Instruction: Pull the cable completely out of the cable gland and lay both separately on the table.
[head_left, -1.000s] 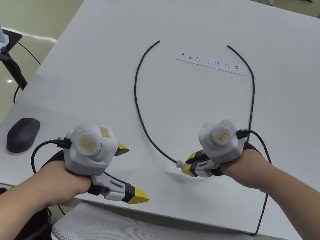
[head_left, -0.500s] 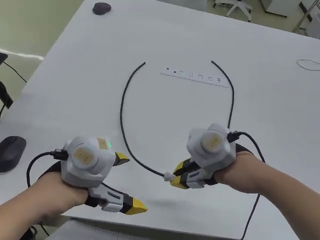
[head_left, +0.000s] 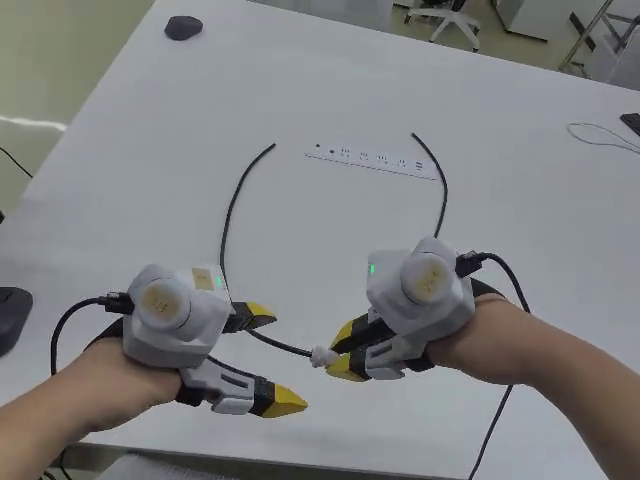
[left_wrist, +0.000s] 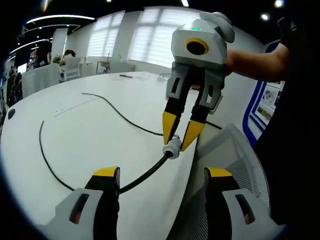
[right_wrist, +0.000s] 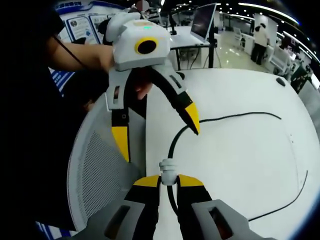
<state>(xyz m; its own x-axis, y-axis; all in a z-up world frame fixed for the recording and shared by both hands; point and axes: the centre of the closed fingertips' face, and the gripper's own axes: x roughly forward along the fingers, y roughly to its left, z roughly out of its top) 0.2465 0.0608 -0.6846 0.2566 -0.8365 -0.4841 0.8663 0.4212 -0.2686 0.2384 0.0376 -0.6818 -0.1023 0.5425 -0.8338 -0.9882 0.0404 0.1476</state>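
Your right gripper (head_left: 338, 352) pinches the black cable (head_left: 228, 215) right at the white cable gland (head_left: 322, 356), and your left gripper (head_left: 273, 360) is spread wide.
The gland is still threaded on the cable, near the front edge of the table (head_left: 120, 160). From the gland, the cable runs between your left gripper's parted jaws, then curves away across the table. Both cable ends lie near the power strip (head_left: 372, 160).

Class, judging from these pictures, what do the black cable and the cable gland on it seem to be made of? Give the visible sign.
The cable: probably a rubber or soft plastic sheath, matte black; it bends in loose curves. The cable gland: likely moulded plastic, pale grey-white, no metallic shine; too small to be sure.
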